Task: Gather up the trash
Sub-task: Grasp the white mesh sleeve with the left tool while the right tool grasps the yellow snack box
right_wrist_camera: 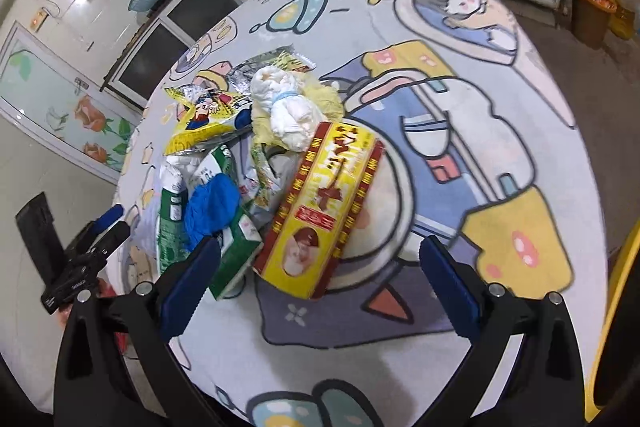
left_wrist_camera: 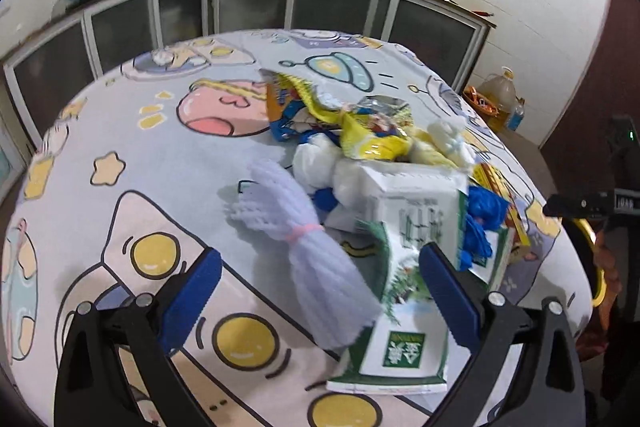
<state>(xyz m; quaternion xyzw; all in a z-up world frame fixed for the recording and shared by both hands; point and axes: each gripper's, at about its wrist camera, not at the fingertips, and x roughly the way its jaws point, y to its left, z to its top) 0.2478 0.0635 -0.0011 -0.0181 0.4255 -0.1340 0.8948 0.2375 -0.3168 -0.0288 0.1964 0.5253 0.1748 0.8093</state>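
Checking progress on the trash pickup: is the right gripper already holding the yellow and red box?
No, the right gripper is open, and the yellow and red box lies on the tablecloth between its fingers, ungripped.

Your right gripper: jaws spread wide, blue pads empty above the cartoon tablecloth.
Nearest item: a yellow-and-red box lies flat, its near end between your open fingers.
Your left side: a green-and-white carton beside the left pad, a crumpled blue bag on it.
Beyond: a knotted white bag and yellow snack wrappers in one pile.
Far left edge: your other gripper at the table rim.
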